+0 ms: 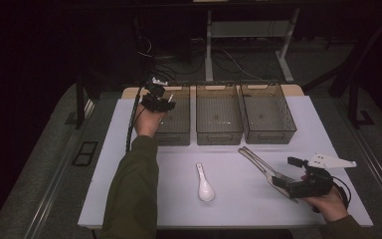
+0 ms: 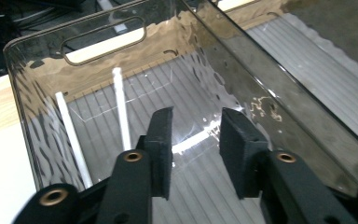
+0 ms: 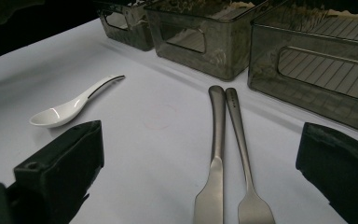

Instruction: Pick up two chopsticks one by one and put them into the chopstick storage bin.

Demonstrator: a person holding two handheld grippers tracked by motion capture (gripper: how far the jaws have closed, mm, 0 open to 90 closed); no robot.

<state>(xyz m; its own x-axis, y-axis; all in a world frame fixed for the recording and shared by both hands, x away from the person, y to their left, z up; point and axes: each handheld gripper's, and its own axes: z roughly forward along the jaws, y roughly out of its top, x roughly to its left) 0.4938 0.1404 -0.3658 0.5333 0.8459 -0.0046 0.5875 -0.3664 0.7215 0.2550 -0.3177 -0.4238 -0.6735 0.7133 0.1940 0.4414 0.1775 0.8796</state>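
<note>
The left claw (image 1: 160, 102) hung over the left bin (image 1: 176, 130), its jaws partly apart with nothing between them. In the left gripper view two white sticks (image 2: 121, 107), apparently chopsticks, lay on the ribbed floor of that bin (image 2: 32, 74), just ahead of the jaws and left of them. The middle bin (image 1: 219, 119) and right bin (image 1: 268, 117) looked bare.

The right claw (image 1: 278, 180) rested low over the bench (image 1: 144, 199), jaws wide apart. A steel knife (image 3: 216, 154) and fork (image 3: 243, 158) lay side by side between them, handles pointing toward the bins, touching or nearly so. No pad pressed on either piece. A white spoon (image 1: 204, 183) lay apart near the bench centre.

Judgement: sorting of cutlery into bins was under way, and the knife and fork were next.

Risks noted:
- The two pieces lay so close that closing the jaws could catch both, or pinch one and skid the other aside.
- Thin flat steel on a smooth bench gives the pads little to bite; a shallow grip could let the piece swing or drop short of its bin.
- The left claw, withdrawing carelessly, could clip the bin wall and shift it.
</note>
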